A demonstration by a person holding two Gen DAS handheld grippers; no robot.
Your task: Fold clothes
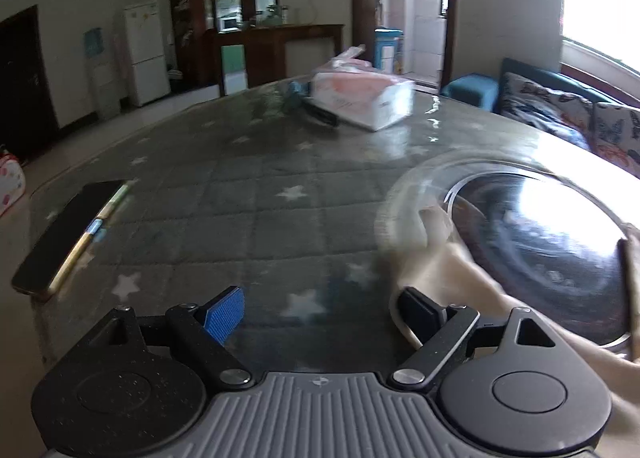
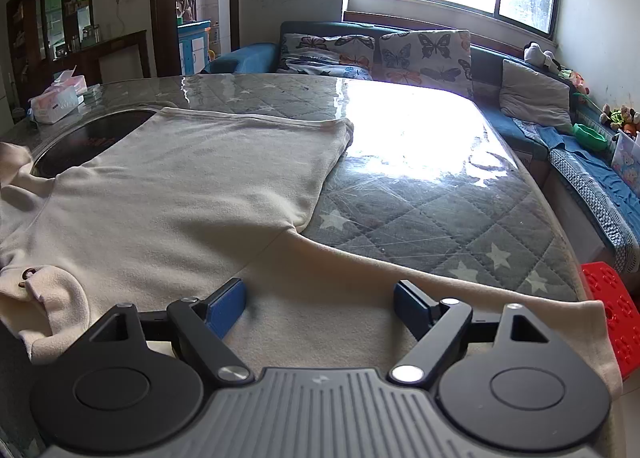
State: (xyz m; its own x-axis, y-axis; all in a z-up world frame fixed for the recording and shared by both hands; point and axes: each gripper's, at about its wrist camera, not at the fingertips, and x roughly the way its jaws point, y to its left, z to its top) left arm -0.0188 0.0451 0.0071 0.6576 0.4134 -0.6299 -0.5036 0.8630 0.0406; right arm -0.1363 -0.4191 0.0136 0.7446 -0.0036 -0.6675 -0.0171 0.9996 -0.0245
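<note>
A cream long-sleeved top lies spread flat on the grey star-quilted table, with its hem at the far side and one sleeve stretching right along the near edge. My right gripper is open just above that sleeve near the armpit. My left gripper is open over bare table; a blurred part of the cream top lies by its right fingertip. Part of the top covers a round glass cooktop, which also shows in the left wrist view.
A phone lies at the table's left edge. A tissue pack sits at the far side, also visible in the right wrist view. A sofa with butterfly cushions runs behind the table; a red stool stands at right.
</note>
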